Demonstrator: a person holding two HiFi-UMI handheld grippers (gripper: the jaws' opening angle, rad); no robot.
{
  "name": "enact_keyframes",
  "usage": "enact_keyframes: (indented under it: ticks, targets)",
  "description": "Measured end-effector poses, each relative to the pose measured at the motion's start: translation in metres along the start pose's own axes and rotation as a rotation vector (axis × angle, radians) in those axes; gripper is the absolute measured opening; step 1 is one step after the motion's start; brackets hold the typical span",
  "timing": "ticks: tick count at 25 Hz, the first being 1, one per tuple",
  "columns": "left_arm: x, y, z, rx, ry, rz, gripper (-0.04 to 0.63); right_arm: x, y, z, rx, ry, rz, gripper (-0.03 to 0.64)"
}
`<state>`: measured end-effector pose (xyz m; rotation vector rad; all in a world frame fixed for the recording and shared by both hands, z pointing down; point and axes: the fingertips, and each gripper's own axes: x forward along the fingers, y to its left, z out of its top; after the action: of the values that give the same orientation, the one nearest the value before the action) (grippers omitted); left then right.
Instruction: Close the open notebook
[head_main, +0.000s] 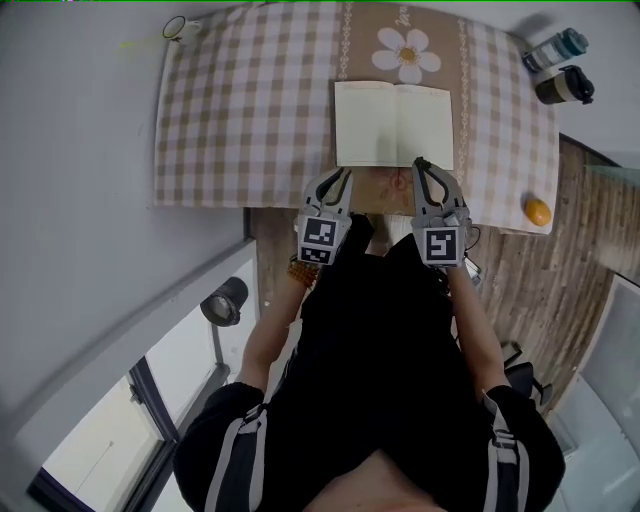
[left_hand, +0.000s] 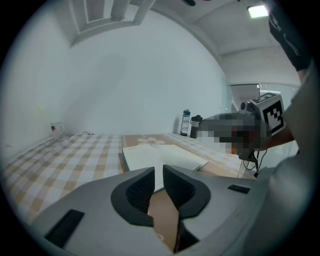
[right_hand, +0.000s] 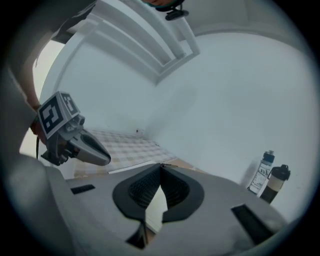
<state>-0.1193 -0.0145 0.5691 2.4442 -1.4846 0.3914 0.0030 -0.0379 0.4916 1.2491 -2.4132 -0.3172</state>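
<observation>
The open notebook (head_main: 395, 125) lies flat with pale blank pages on the checked tablecloth (head_main: 240, 110), close to the table's near edge. It also shows in the left gripper view, just beyond the jaws (left_hand: 165, 156). My left gripper (head_main: 346, 173) hovers at the notebook's near left corner, its jaws a narrow gap apart (left_hand: 159, 168) with nothing between them. My right gripper (head_main: 419, 162) is over the near edge of the right page, its jaws shut and empty (right_hand: 160, 166).
Two bottles (head_main: 560, 45) (head_main: 565, 87) stand at the table's far right corner, and an orange (head_main: 538, 211) sits near the right front corner. A small cup (head_main: 180, 28) is at the far left corner. A white wall borders the table's left and far sides.
</observation>
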Motion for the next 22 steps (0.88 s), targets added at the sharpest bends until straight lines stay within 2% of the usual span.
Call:
enact_keyframes:
  ticks: [3,5,9,11,16,22]
  targets:
    - [0.017,0.034,0.011,0.075,0.048,0.003,0.060,0.041,0.009,-0.004,-0.046,0.059,0.035,0.006]
    - [0.040,0.054,0.026,0.095,0.047,0.021,0.060,0.068,0.002,-0.008,-0.083,0.072,0.053,0.006]
    - [0.060,0.073,0.034,0.096,0.040,0.034,0.060,0.087,0.010,-0.018,-0.154,0.090,0.079,0.008]
    - [0.064,0.081,0.034,0.086,0.044,0.037,0.060,0.091,0.018,-0.025,-0.176,0.107,0.101,0.041]
    - [0.074,0.085,0.038,0.052,0.046,0.030,0.060,0.090,0.037,-0.047,-0.268,0.152,0.179,0.074]
    - [0.094,0.081,0.037,0.077,0.057,0.013,0.060,0.096,0.055,-0.063,-0.356,0.188,0.240,0.153]
